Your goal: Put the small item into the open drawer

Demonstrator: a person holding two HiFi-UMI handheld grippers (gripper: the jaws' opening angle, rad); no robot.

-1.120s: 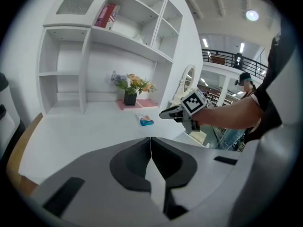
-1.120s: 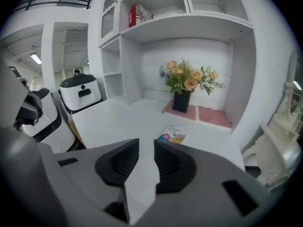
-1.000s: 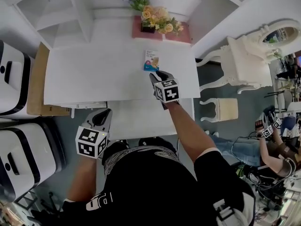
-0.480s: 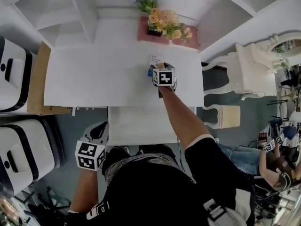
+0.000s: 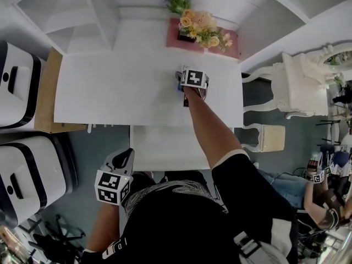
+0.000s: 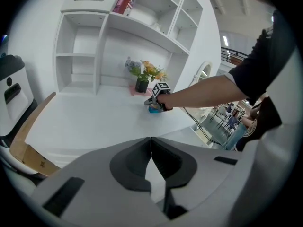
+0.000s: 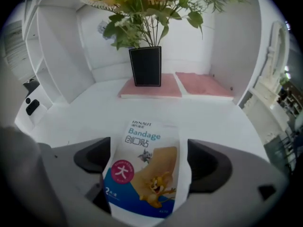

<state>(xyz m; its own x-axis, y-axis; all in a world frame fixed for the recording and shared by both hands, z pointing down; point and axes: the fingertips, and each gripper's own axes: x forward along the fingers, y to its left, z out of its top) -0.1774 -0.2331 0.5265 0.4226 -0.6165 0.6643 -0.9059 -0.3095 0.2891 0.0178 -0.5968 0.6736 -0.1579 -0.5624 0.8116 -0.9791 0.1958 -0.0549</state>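
Our right gripper [image 7: 150, 163], jaws just spread wide, straddles the bandage packet [image 7: 142, 145] lying flat on the counter [image 5: 110, 87], mostly hidden from overhead. Our left gripper [image 6: 151, 148], jaws pressed together, hangs beside the open drawer [image 5: 159, 147].

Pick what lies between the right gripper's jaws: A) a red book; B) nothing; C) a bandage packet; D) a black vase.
C: the bandage packet lies on the white desk between the jaws of the right gripper, which have just been opening and stand wide.

Black short-sleeved shirt [image 5: 181, 224], grey left gripper [image 6: 151, 144], right gripper [image 7: 149, 164], 2 black-and-white marker cubes [image 5: 112, 187]
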